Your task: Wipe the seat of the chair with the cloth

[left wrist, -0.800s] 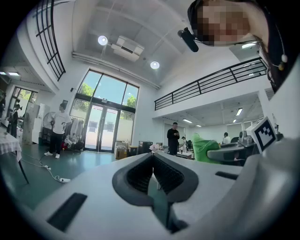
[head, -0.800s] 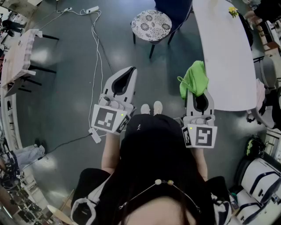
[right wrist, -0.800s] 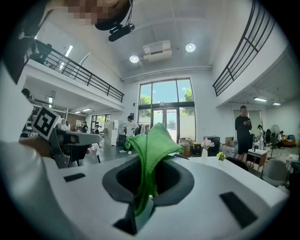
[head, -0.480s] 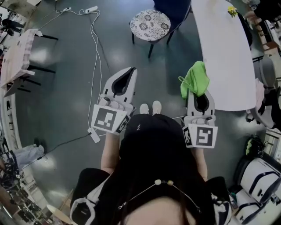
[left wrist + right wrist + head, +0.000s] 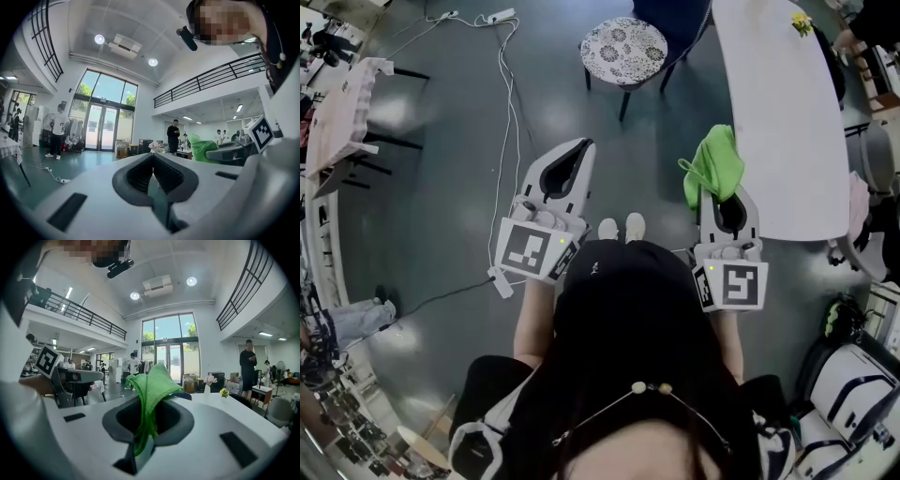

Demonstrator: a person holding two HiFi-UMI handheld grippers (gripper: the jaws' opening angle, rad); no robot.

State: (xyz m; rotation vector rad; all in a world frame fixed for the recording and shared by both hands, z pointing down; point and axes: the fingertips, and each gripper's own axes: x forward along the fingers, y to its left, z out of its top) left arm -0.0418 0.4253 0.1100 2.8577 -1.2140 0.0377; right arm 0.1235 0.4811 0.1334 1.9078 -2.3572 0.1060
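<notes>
Grey floor [image 5: 441, 187]; right gripper [image 5: 719, 192] clamps green cloth [image 5: 717, 157], chair [image 5: 623, 52] ahead

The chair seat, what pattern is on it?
The chair seat carries a black-and-white floral print, clearest in the head view.

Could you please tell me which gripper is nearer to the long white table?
Right. The right gripper is just beside the table edge, while the left gripper is farther off over open floor.
</notes>
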